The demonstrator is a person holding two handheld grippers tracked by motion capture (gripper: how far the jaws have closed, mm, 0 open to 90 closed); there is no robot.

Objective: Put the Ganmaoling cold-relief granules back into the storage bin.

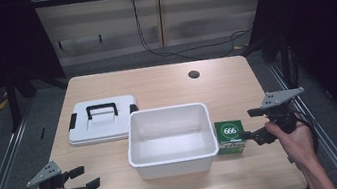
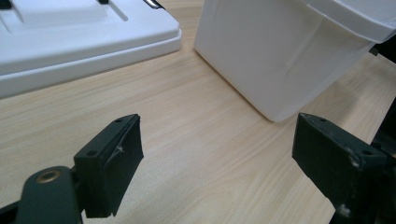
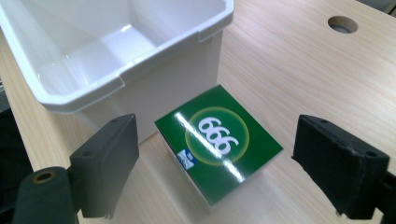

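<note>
Right gripper (image 1: 256, 124), seen from the high view, hovered with jaws spread just beside the green box (image 1: 229, 136), which stood on the table (image 1: 164, 82) against the white tub (image 1: 170, 139); the left gripper (image 1: 85, 178) hung spread near the front edge, the lid (image 1: 102, 119) behind it. Left gripper view: jaws wide, nothing between. Right gripper view: jaws straddled the box (image 3: 219, 142). Judged light, stiff, glossy, possibly slippery; best gripped across opposite side faces
</note>
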